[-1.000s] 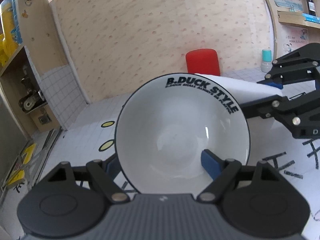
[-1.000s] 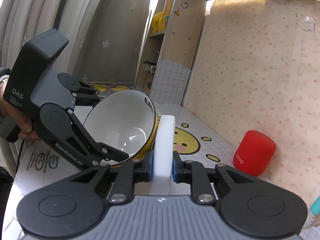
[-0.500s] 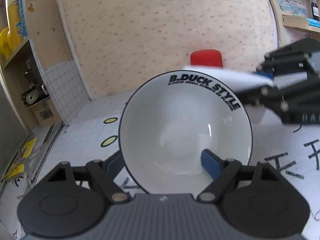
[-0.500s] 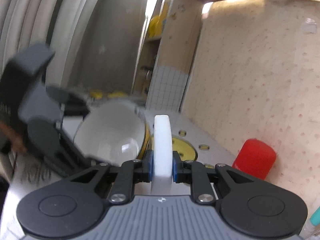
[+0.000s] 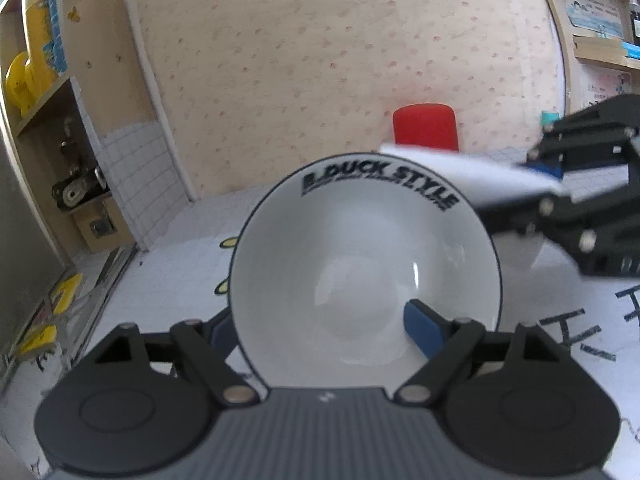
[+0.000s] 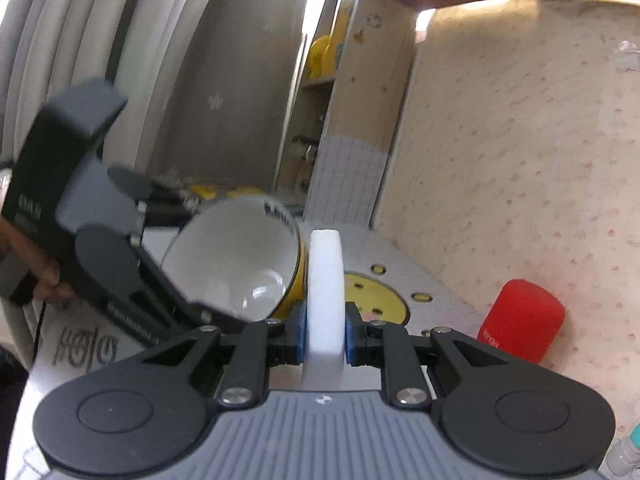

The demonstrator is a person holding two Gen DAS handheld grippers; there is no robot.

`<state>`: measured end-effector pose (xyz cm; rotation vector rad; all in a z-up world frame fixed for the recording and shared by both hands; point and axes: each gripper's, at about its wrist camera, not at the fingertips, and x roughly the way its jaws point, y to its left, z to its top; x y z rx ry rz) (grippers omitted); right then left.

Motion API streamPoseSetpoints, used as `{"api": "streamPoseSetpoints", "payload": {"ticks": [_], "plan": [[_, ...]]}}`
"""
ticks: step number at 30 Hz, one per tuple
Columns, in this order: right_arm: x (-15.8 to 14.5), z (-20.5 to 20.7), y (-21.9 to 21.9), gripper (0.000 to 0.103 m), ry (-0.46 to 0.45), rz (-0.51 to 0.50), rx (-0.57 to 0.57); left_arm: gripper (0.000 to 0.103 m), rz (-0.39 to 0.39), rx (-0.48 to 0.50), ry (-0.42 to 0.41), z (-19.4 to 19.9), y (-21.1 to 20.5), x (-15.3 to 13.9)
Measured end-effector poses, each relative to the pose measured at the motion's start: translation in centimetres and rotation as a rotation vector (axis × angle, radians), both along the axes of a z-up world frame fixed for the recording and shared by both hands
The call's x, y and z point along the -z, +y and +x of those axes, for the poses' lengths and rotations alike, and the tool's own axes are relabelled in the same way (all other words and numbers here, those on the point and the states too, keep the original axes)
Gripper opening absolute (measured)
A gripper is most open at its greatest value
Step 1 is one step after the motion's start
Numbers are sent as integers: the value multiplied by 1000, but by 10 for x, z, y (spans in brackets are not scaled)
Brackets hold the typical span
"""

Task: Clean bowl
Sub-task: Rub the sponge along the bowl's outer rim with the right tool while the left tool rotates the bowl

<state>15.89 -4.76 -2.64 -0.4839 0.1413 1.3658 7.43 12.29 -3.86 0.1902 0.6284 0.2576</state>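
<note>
A white bowl [image 5: 360, 264] with a dark rim and black lettering, yellow outside, is tilted with its opening toward the left wrist camera. My left gripper [image 5: 318, 324] is shut on its near wall, one blue pad [image 5: 418, 322] inside and the other outside. A flat white sponge [image 6: 324, 292] stands on edge in my right gripper [image 6: 324, 334], which is shut on it. The sponge [image 5: 460, 168] lies at the bowl's far right rim, on its outside; contact is blurred. In the right wrist view the bowl [image 6: 236, 264] sits just left of the sponge.
A red cylinder [image 5: 424, 126] stands by the dotted back wall. The table mat [image 6: 376, 300] shows a yellow face. Wooden shelves [image 5: 40, 80] with yellow items rise at the left. A person's hand [image 6: 44, 276] holds the left gripper. A teal bottle [image 6: 624, 452] is at the right edge.
The sponge and right gripper have risen a little along the bowl's far right rim. The bowl stays gripped by the left gripper.
</note>
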Motion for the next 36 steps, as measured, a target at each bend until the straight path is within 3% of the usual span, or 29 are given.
{"api": "streamPoseSetpoints", "payload": {"ticks": [19,26,31,36], "plan": [[-5,6,3,17,26,25,17,81,-38,-18,-7,-5,0,3],[-20,5,15,17,-18,22,-13,81,-27,-40,1,-7,1,2],[-8,10,13,17,26,30,-19,81,-28,-55,-1,-10,2,2],[3,6,19,17,-13,-41,-18,81,-23,-58,-9,-11,2,2]]}}
